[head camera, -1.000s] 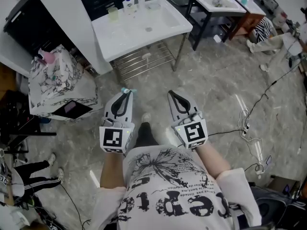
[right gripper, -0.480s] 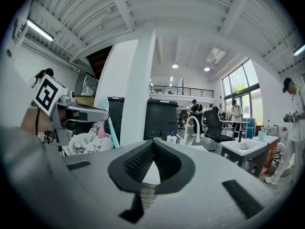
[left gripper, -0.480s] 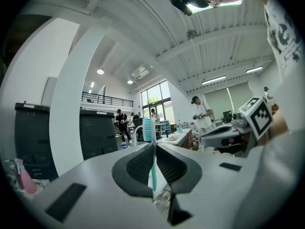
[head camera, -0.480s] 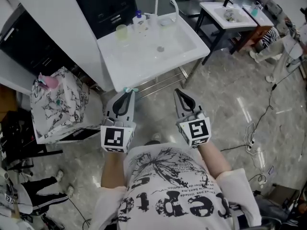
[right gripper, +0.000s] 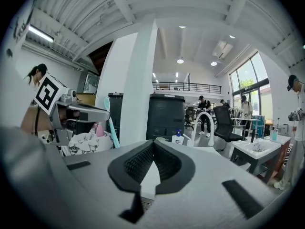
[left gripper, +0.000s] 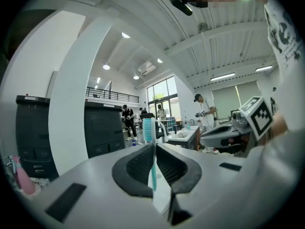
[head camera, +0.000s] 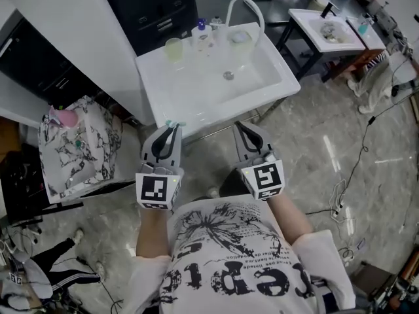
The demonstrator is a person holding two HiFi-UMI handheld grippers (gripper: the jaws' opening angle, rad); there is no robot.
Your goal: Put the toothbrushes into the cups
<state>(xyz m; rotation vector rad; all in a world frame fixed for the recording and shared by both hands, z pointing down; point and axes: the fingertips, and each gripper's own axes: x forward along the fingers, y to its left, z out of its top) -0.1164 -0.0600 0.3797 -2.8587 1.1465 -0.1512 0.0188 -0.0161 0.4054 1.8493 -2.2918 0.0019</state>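
In the head view, my left gripper [head camera: 171, 129] is shut on a teal toothbrush [head camera: 173, 123], held just in front of the white sink's [head camera: 196, 100] near edge. In the left gripper view the toothbrush [left gripper: 152, 166] stands upright between the pads, bristle head above them. My right gripper [head camera: 243, 129] is beside it, shut with nothing in it; its pads meet at the tips [right gripper: 153, 142]. A yellow-green cup [head camera: 173, 48] and a clear cup [head camera: 240, 39] stand at the back of the sink.
A soap bottle [head camera: 201, 34] and a curved white faucet [head camera: 246, 8] stand between the cups. A marble-patterned bin [head camera: 75, 142] sits to the left, black cabinets [head camera: 157, 5] behind, and a second sink stand [head camera: 327, 30] at the right. Cables [head camera: 353, 175] cross the floor.
Both grippers have travelled forward together to the sink's near edge. The toothbrush stays clamped in the left gripper; the right stays shut.
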